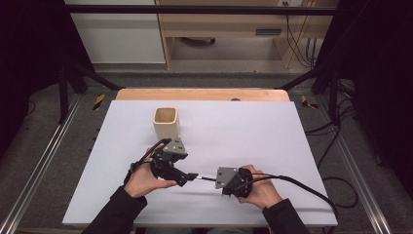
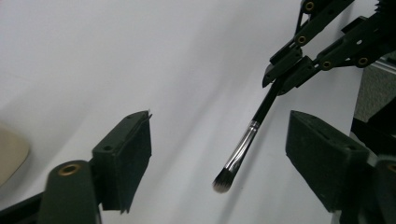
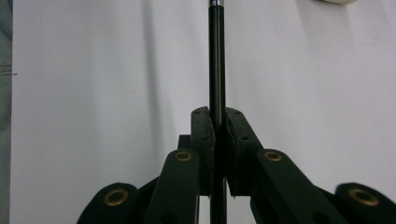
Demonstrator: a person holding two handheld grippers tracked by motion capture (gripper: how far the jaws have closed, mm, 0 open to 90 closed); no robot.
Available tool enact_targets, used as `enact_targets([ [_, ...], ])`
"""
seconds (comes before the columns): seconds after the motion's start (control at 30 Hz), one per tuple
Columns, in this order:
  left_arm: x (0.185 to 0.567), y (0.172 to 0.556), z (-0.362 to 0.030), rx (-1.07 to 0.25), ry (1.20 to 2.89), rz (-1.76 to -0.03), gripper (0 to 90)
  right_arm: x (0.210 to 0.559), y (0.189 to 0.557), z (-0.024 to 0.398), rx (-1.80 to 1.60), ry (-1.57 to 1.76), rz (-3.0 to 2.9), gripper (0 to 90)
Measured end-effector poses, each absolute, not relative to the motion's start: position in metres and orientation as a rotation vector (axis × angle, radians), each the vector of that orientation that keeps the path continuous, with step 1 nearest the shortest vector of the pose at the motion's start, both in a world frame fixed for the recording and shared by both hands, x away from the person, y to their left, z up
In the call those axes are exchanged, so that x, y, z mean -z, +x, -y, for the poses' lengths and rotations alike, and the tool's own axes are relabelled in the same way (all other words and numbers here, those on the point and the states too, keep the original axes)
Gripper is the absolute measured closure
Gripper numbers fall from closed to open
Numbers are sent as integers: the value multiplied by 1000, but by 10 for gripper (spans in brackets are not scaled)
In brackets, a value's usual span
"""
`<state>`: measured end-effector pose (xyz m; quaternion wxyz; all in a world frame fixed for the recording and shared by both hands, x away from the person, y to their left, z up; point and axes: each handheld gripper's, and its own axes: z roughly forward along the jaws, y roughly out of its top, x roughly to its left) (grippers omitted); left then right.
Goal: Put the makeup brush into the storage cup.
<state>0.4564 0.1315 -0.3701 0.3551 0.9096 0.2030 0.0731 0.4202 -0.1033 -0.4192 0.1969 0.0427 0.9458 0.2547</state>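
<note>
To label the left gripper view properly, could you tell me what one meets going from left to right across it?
Cream cup at the left edge → left gripper's left pad → brush, bristles down → that gripper's right pad. The right gripper holds the brush's handle from the upper right.

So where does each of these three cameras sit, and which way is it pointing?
High view: above the person's side, looking forward and down on the white table; both hands and forearms show.
Left gripper view: rides the left gripper, between open jaws, at the brush.
Right gripper view: rides the right gripper, jaws clamped on the brush handle.
Shared: all three show the brush.
</note>
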Motion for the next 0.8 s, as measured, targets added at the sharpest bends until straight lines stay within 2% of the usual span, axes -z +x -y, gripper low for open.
enact_targets([
  [0.4, 379, 450, -147, -237, 2224, -613, 148, 426, 420, 117, -792, 226, -2627, 836],
  [0.8, 388, 445, -160, -262, 2098, -691, 134, 434, 423, 126, -838, 295, -2618, 836],
])
